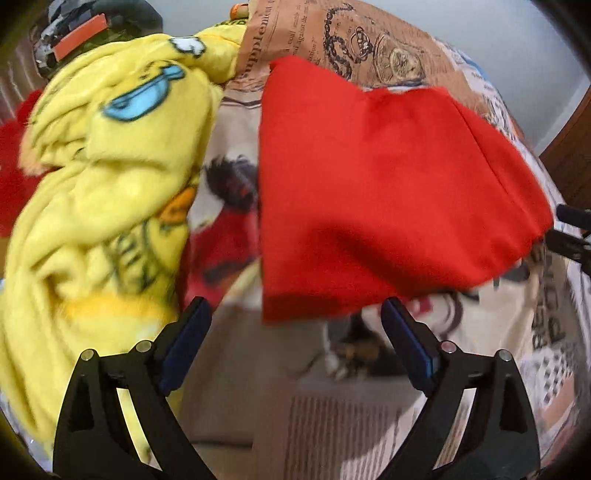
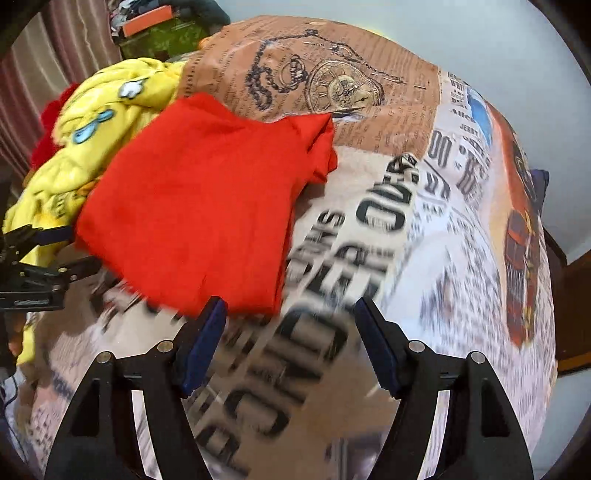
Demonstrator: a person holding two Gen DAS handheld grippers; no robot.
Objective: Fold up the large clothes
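Note:
A red garment (image 1: 388, 192) lies folded on the newspaper-print bed sheet (image 1: 369, 417); it also shows in the right wrist view (image 2: 207, 206). My left gripper (image 1: 295, 314) is open and empty, its tips just short of the garment's near edge. My right gripper (image 2: 288, 314) is open and empty, its left finger (image 2: 205, 332) at the garment's near corner. The left gripper shows at the left edge of the right wrist view (image 2: 44, 258), and the right gripper's tips at the right edge of the left wrist view (image 1: 570, 236). Both views are motion-blurred.
A crumpled yellow cartoon-print fleece (image 1: 103, 192) lies left of the red garment, also in the right wrist view (image 2: 85, 147). Behind it are more piled clothes (image 1: 85, 33). A wooden furniture edge (image 2: 569, 314) stands right of the bed.

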